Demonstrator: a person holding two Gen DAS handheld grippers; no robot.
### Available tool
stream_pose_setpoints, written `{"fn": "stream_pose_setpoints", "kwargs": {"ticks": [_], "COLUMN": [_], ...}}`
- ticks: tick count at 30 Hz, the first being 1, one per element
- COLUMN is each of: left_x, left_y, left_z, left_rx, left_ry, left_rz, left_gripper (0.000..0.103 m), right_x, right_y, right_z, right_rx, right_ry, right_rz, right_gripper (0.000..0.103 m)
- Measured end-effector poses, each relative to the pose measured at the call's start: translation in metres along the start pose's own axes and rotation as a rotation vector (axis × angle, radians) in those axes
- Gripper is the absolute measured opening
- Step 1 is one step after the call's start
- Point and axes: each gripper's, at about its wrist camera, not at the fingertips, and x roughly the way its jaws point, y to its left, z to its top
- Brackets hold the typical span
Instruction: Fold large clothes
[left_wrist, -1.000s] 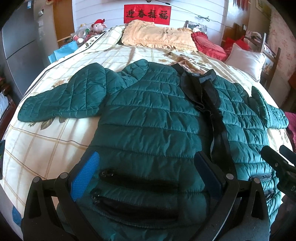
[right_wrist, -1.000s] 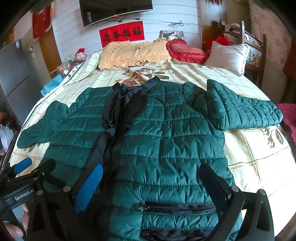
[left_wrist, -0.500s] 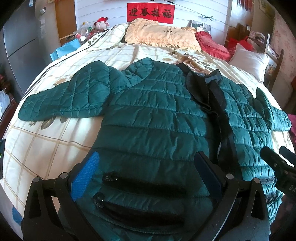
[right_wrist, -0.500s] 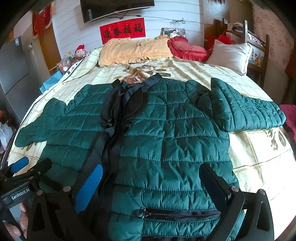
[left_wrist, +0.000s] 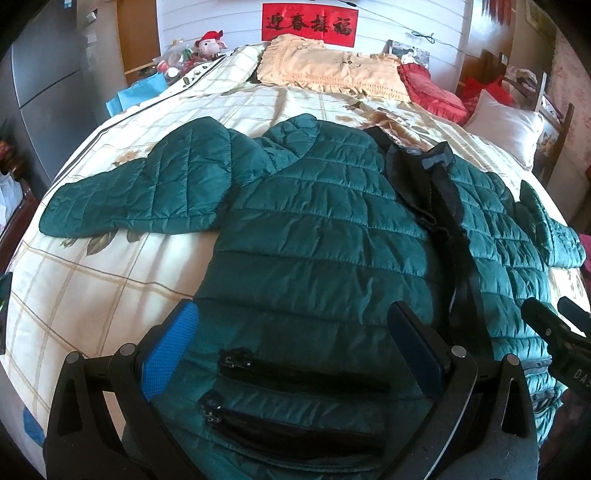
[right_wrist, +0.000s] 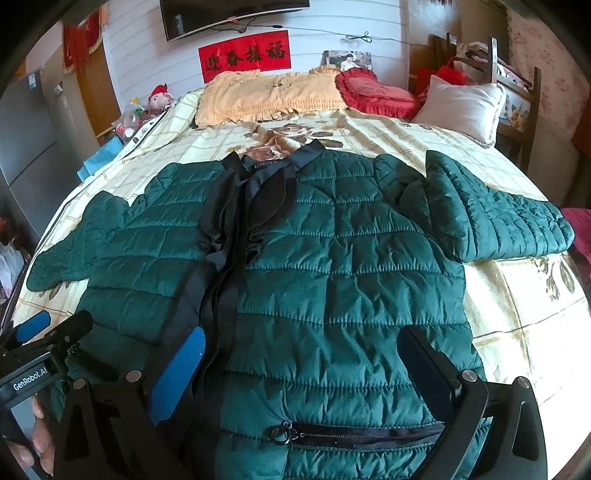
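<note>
A dark green quilted jacket (right_wrist: 343, 266) lies spread flat, front up, on a bed (right_wrist: 517, 295) (cream checked cover), directly ahead of both grippers. The left gripper (left_wrist: 291, 343) and right gripper (right_wrist: 301, 365) hang over its hem, jaws spread wide, holding nothing. Beyond the collar lie a yellow pillow (right_wrist: 266, 96) and red cushion (right_wrist: 373, 92).
</note>
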Motion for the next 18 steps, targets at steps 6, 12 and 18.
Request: {"fn": "stream_pose_setpoints", "kwargs": {"ticks": [6, 12, 18], "left_x": [0.0024, 0.0032, 0.0032], "left_y": [0.0046, 0.0042, 0.0039], "left_z": [0.0007, 0.0003, 0.0003], "left_rx": [-0.011, -0.010, -0.011], "left_ry": [0.003, 0.005, 0.006], "left_rz": [0.004, 0.003, 0.004], "left_gripper": [0.102, 0.102, 0.102], "right_x": [0.0036, 0.0052, 0.0061], "right_y": [0.0016, 0.0038, 0.0047], "right_z": [0.0009, 0.0012, 0.0015], "right_rx": [-0.002, -0.008, -0.011], "right_ry": [0.006, 0.009, 0.009], "right_rz": [0.001, 0.001, -0.001], "right_gripper": [0.103, 0.103, 0.103]}}
